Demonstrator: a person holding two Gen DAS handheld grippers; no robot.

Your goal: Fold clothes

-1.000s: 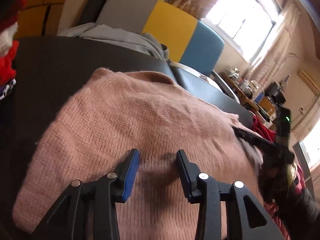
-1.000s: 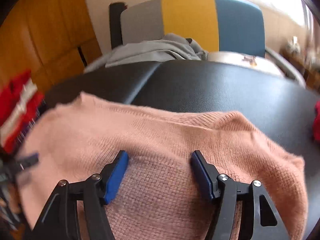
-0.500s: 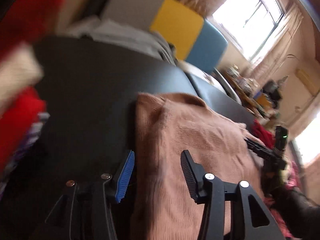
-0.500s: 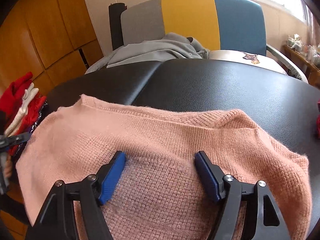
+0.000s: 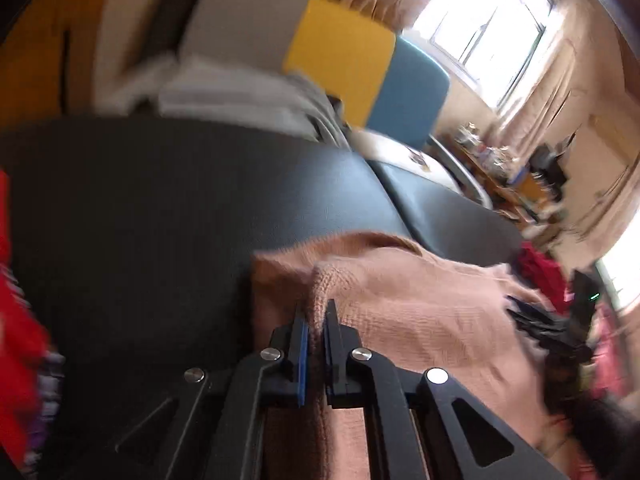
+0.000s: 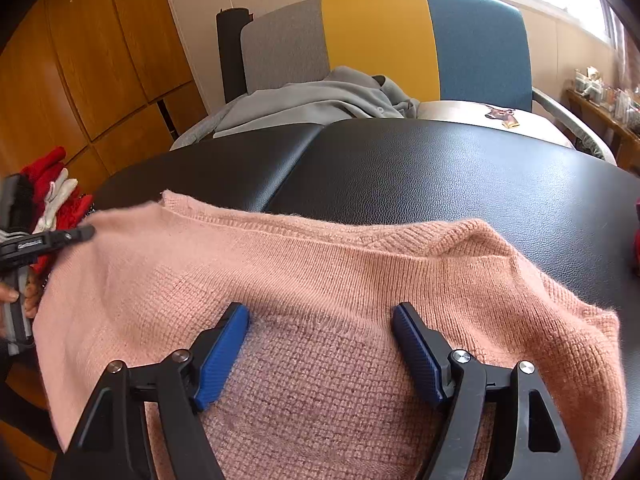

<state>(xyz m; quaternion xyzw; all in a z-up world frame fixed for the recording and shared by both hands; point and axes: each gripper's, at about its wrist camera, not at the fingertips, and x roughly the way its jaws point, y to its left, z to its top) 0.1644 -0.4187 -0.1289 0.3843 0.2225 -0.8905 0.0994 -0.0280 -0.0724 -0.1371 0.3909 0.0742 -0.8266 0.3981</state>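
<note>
While you read this: your grip on the left is fresh.
Sweater: the pink sweater (image 6: 328, 280) lies spread on the black table (image 6: 440, 168), over its near edge.
Left gripper (image 5: 315, 320): fingers have just clamped a ridge of knit at the sweater's left side.
Right gripper (image 6: 320, 320): fingers spread wide over the sweater, gripping nothing.
Risk: the thin pinch may slip, or drag the whole sweater, since nothing pins it.
Pose: both grippers tilt down toward the table.

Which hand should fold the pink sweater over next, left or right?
Probably the left. The left tongs are already shut on a ridge at the pink sweater's edge. The right tongs are open over its middle, gripping nothing.
</note>
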